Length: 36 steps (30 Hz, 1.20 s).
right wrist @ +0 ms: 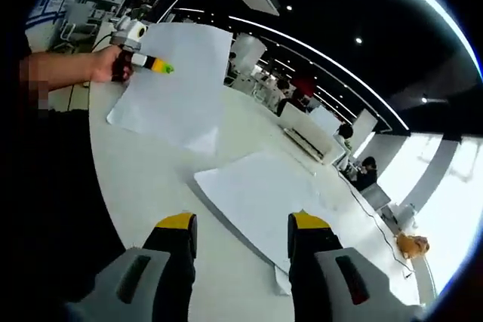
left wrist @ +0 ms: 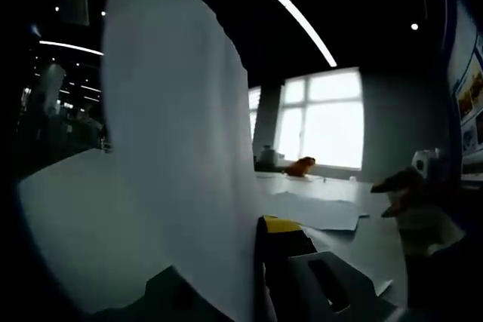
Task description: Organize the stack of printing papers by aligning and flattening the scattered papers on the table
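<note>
A dark ceiling (right wrist: 317, 5) spans the room, crossed by long thin light strips (left wrist: 283, 5) and dotted with small spotlights. A large bright window (left wrist: 321, 118) with pale frames glows beyond the white table (right wrist: 143, 186), next to a grey wall. Further white tables (right wrist: 306, 137) stand in the open hall, with seated people near them. Posters (left wrist: 469, 96) hang on a side wall.

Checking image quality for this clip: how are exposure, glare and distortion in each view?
Left gripper view: dim, the window blown out, the held sheet close and soft-edged, hiding much of the table. Right gripper view: brighter, strong fisheye bending of the table; flat papers readable, window glare at lower right.
</note>
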### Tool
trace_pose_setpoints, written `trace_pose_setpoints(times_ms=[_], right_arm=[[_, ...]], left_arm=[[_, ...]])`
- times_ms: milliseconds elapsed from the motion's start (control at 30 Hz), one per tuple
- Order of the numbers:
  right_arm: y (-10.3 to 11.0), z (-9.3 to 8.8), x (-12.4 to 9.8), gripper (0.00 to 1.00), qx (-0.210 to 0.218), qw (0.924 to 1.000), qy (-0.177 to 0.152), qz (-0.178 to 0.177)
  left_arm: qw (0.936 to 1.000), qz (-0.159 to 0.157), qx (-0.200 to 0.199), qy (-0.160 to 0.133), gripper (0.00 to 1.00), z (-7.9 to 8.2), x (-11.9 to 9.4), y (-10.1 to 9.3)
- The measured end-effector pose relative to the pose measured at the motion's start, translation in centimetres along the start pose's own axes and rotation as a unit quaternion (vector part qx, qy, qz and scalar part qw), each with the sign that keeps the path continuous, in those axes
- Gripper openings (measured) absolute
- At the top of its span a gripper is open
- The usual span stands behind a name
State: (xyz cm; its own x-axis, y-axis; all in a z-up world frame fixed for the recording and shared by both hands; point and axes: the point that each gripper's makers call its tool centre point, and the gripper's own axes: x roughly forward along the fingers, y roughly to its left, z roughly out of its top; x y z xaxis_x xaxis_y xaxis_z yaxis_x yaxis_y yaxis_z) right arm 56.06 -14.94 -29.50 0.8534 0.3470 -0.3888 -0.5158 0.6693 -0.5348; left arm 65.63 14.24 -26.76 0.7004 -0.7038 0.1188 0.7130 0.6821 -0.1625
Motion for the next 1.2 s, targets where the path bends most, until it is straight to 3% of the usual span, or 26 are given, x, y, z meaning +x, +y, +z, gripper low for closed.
trace_pose_setpoints(times_ms=[233, 467, 1200], right_arm=[[0.2, 0.2, 1.5, 0.44, -0.01, 0.9999, 0.001, -0.003], [0.7, -0.1, 3.1, 0.44, -0.053, 0.9985, 0.014, -0.006], [1.0, 0.1, 5.4, 0.41, -0.124, 0.9917, 0.021, -0.028]], left_arm=[[1.0, 0.0, 0.001, 0.001, 0.06, -0.1, 0.0, 0.0], [1.0, 0.0, 0.0, 0.002, 0.06, -0.1, 0.0, 0.1], [1.0, 0.0, -0.001, 0.003, 0.06, -0.1, 0.0, 0.2]])
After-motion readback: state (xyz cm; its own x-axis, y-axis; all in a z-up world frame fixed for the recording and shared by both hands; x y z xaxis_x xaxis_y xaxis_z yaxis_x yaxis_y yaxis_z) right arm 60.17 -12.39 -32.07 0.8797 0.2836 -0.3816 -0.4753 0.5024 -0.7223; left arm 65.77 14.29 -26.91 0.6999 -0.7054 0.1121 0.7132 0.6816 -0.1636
